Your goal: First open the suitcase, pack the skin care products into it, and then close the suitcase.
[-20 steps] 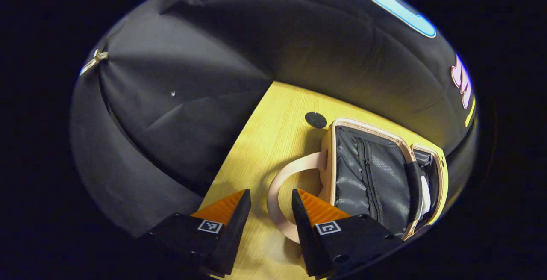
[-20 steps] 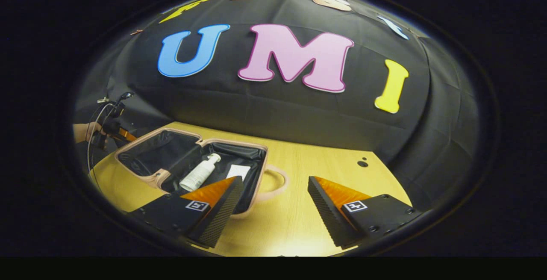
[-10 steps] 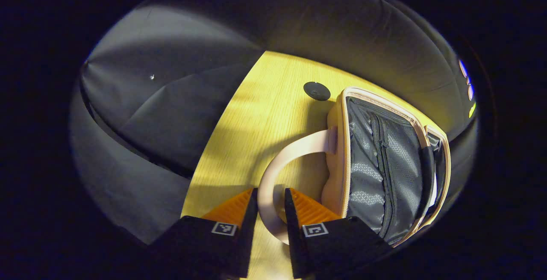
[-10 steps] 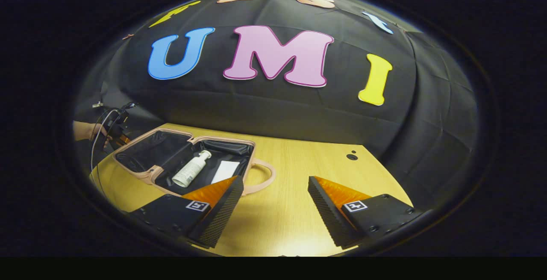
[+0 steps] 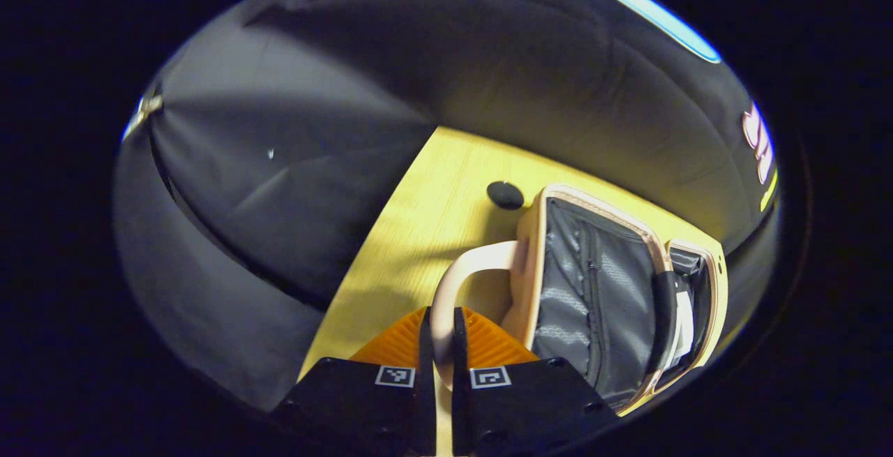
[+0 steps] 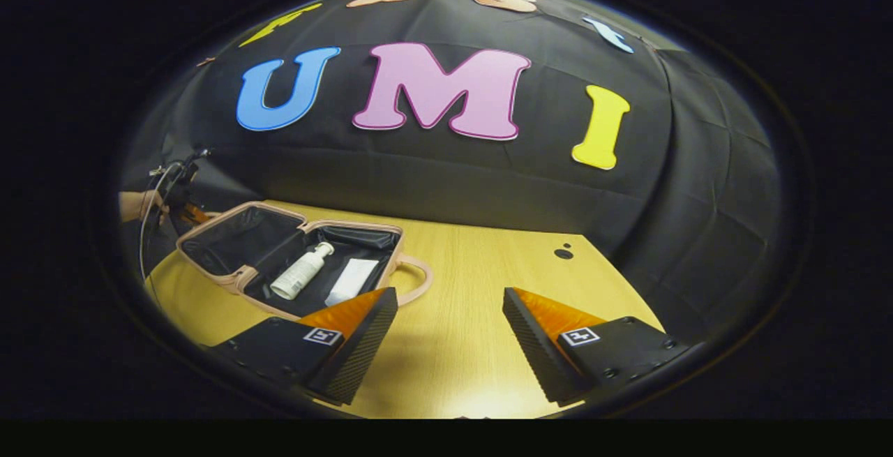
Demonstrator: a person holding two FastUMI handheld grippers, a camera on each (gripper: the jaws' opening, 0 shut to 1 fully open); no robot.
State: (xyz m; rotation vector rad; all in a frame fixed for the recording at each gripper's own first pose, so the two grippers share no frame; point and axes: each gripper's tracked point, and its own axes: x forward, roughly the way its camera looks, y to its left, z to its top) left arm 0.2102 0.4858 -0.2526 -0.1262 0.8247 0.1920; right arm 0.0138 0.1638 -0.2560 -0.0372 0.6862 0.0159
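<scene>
Lying open on the table (image 6: 474, 261), the suitcase (image 5: 593, 289) spread to the right of the left gripper (image 5: 438, 335), which pinched its near handle (image 5: 453, 282); the bottle (image 6: 301, 271) rested inside. The right gripper (image 6: 450, 335) hovered wide and empty, farther off.

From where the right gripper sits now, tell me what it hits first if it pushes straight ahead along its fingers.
Probably nothing but bare table: the right gripper is open and points at wood, with the booth wall beyond. The open suitcase and its handle lie off to its left, likely missed, though depth is hard to judge.
</scene>
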